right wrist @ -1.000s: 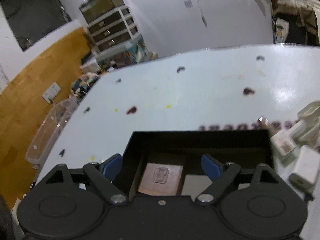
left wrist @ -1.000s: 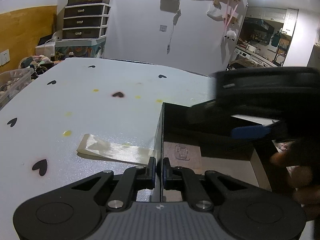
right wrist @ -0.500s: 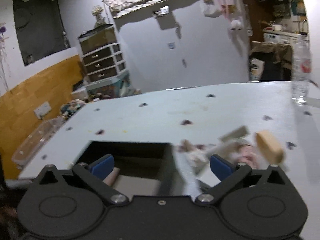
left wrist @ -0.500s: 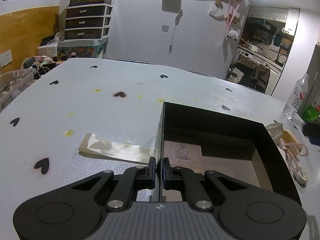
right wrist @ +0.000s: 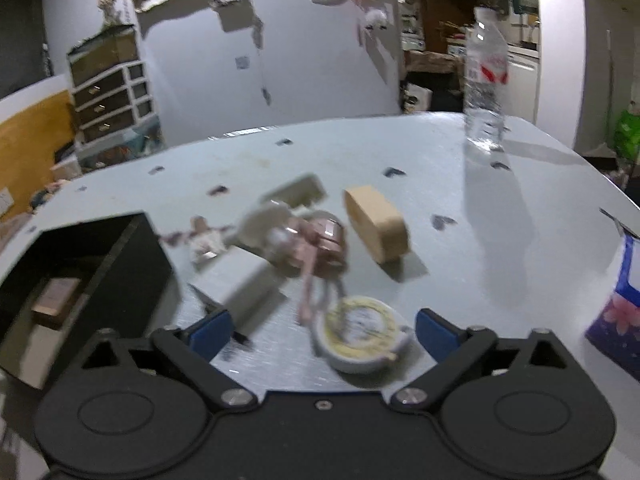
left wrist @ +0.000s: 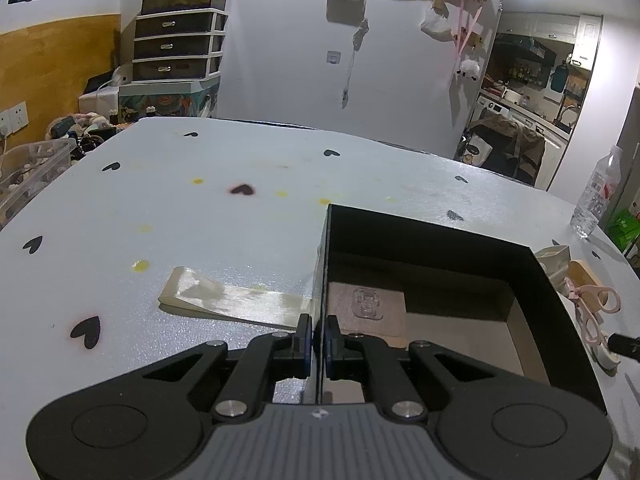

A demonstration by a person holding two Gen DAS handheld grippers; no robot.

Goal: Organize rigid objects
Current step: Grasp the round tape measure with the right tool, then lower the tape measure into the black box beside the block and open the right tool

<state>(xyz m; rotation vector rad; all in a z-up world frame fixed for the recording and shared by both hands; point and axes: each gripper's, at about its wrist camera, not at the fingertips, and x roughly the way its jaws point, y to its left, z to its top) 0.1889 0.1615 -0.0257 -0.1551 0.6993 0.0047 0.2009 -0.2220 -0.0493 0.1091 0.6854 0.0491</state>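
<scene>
The black box [left wrist: 440, 248] sits on the heart-print table [left wrist: 200, 200], a brown embossed tile [left wrist: 366, 308] inside. The left gripper [left wrist: 316, 338] pinches its left wall, likely steadying it. Right of the box, the right gripper [right wrist: 322, 330] gapes wide over a round tin [right wrist: 360, 332].

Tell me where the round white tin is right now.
In the right wrist view, the round white tin sits on the table just ahead of the open right gripper, nearer its right finger, below the pink scissors.

A drawer unit [left wrist: 176, 46] stands against the white wall [left wrist: 288, 40], beside wood panelling [left wrist: 52, 64].
</scene>
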